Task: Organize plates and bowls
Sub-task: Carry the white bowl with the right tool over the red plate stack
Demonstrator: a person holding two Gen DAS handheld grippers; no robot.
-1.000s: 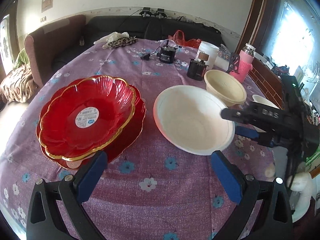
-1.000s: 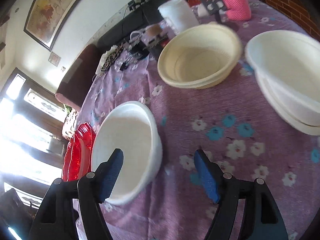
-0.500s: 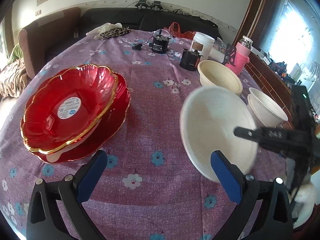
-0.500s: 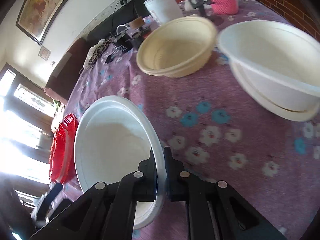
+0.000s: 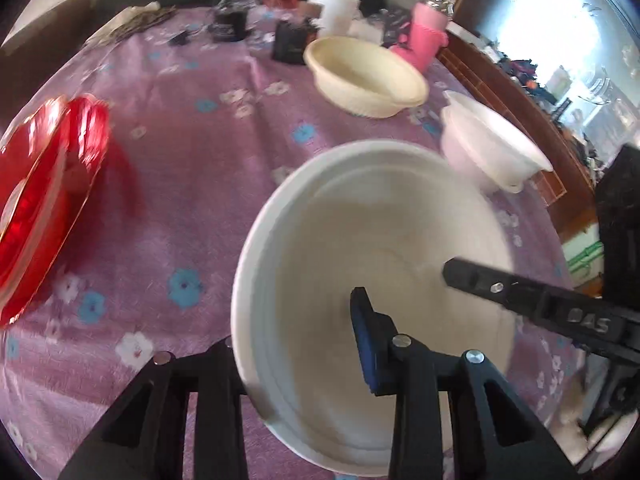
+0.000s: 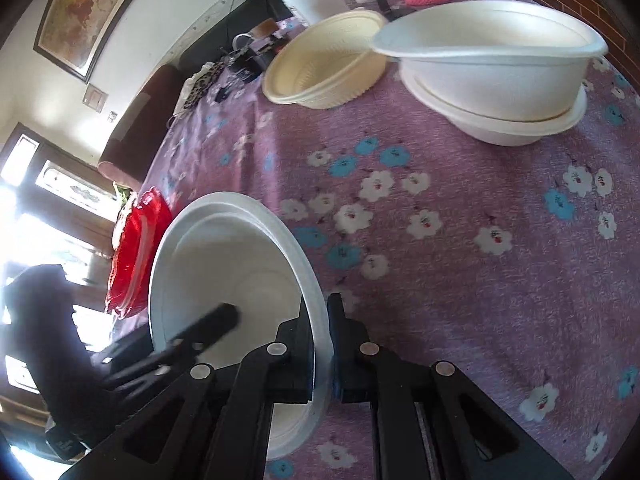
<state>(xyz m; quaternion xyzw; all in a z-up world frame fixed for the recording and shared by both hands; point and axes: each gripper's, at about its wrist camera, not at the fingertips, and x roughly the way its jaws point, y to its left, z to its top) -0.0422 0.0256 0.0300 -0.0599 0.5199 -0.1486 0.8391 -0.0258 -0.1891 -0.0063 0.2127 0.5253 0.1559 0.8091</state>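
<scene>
A large white bowl is tilted up off the purple tablecloth. My right gripper is shut on its rim, one finger inside and one outside. That gripper's inner finger reaches into the bowl from the right in the left wrist view. My left gripper straddles the opposite rim and its jaws are closing. Its blue pad stands inside the bowl with a gap to the wall, and its other finger is hidden behind the rim. Two stacked white bowls and a cream bowl sit beyond. Red plates lie at the left.
A pink bottle, a white container and small dark items crowd the table's far side. The flowered purple tablecloth lies bare between the held bowl and the white stack. A dark sofa runs behind the table.
My right gripper shut on the white bowl's rim, lifted it and tipped it. My left gripper moved right and down over the bowl's other rim, and its jaws narrowed a lot.
</scene>
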